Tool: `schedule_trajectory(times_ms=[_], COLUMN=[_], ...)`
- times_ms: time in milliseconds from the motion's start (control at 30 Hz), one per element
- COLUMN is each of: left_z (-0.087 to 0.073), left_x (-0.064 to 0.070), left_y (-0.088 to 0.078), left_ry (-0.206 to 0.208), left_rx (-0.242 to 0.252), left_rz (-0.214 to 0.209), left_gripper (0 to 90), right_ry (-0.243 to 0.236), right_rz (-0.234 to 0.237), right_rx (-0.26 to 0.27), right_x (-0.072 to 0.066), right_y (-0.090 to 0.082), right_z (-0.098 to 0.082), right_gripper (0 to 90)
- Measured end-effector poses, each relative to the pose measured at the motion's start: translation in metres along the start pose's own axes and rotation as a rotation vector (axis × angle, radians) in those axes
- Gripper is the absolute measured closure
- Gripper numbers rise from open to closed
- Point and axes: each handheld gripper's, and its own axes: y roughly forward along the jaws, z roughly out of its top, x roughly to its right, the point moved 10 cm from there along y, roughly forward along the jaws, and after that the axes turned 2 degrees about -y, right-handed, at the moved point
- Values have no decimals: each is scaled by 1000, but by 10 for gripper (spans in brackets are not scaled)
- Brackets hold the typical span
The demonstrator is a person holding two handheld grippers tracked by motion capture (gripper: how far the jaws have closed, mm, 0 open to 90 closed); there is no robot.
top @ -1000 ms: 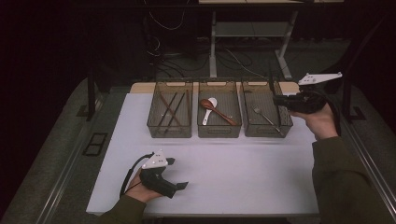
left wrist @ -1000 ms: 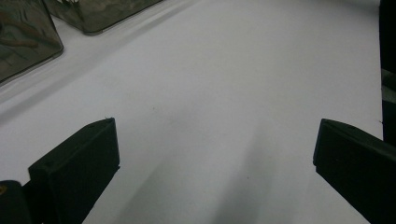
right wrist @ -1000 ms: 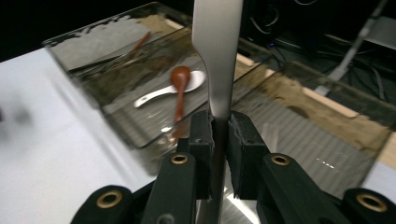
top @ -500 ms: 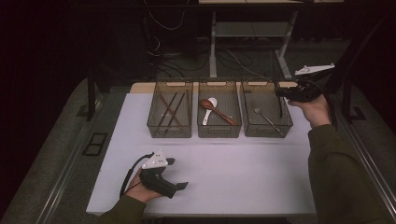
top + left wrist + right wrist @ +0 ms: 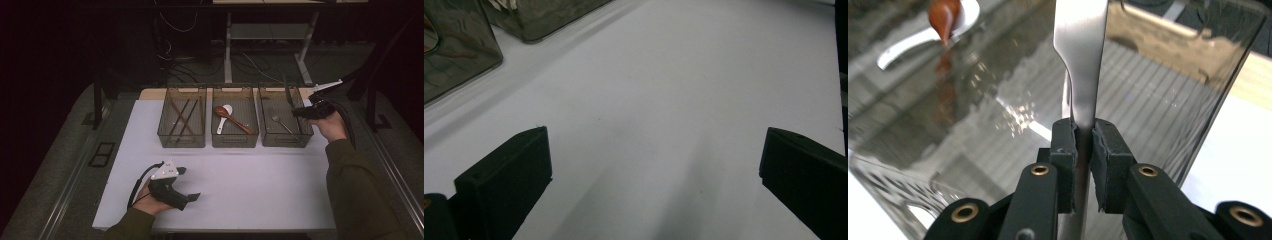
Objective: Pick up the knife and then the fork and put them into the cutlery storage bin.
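With the right gripper clamped on the metal utensil, we lower it gently inside the right bin; the left gripper rests open.

No lettering, label, brand or number can be read on anything here

White table bears three seemingly smoky bins.

A white table bears three clear bins in a row at its far side. The left bin holds dark chopsticks. The middle bin holds a white spoon with a brown spoon lying across it. Cables and desk legs stand on the floor beyond.
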Motion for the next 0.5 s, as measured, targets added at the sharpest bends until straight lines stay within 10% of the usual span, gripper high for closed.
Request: schedule_trajectory(times_ms=[500], left_z=[-1], left_x=[0], left_y=[0], left_ry=[4], left_rx=[-3], left_rz=[0], left_gripper=[0], right_ry=[-44], right_rz=[-7], right_rx=[-135], right_x=[-3], right_y=[21], right_z=[-18], right_gripper=[778])
